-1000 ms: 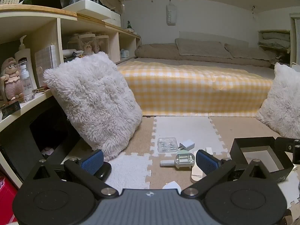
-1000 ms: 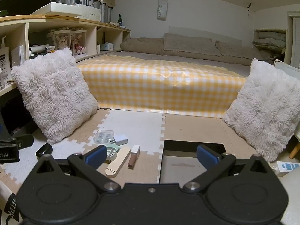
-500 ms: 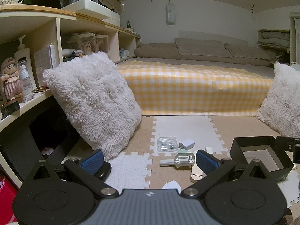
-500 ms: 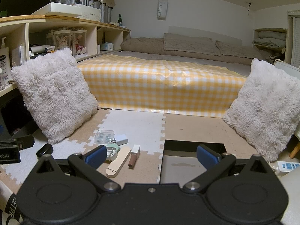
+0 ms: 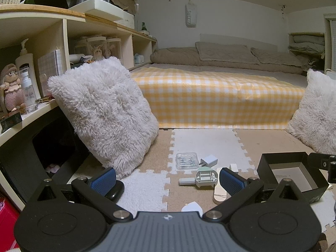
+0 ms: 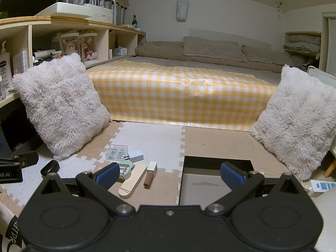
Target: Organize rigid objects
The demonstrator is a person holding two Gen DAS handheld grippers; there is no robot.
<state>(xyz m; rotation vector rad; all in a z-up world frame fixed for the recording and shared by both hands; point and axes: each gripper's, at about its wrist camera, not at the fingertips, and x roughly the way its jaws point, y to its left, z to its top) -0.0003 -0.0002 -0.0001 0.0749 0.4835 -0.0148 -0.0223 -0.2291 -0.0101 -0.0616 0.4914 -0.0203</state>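
Small items lie on the foam floor mat: a clear plastic case, a white charger plug, a mint-green gadget, a pale wooden stick, a brown lip tube with white cap and a black oval object. An open black box sits to their right. My left gripper is open and empty above the items. My right gripper is open and empty over the box's near left edge.
Two fluffy white pillows stand on the floor left and right. A bed with a yellow checked cover lies behind. Wooden shelves run along the left. A white power strip lies at the right.
Both views have shifted only very slightly; the objects lie where they were and both grippers stay open.
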